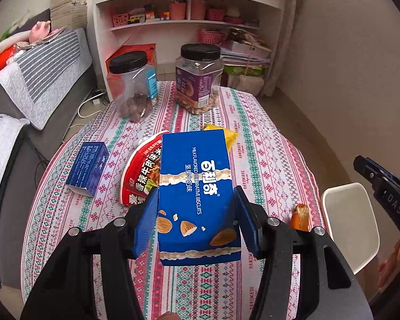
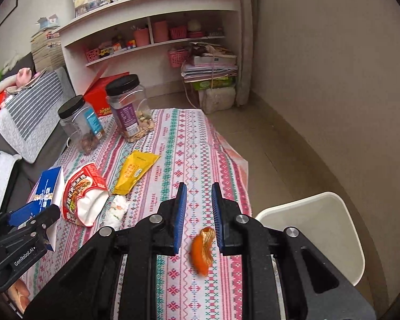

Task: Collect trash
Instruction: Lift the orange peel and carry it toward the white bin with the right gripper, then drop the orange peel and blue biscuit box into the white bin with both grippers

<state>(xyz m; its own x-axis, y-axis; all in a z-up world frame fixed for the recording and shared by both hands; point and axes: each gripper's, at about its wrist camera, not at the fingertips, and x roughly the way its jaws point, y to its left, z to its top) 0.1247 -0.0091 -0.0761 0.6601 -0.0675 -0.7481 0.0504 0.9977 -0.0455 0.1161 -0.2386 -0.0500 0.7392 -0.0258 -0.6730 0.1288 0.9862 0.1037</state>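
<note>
Patterned-cloth bench [image 1: 266, 138]: my left gripper [image 1: 196, 200] is clamped on the blue biscuit box [image 1: 197, 186], lifted, short of the white bin [image 1: 352, 221]. Right gripper [image 2: 198, 189] hovers, jaws apart. Noodle cup [image 2: 82, 192], yellow wrapper [image 2: 136, 172] and orange peel [image 2: 202, 250] beyond the bin are left.

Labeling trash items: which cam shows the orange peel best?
Right wrist. The orange peel lies whole on the tablecloth between the open right tongs, nothing covering it. The left wrist view catches only its top behind the left tongs, which grip the biscuit box.
</note>
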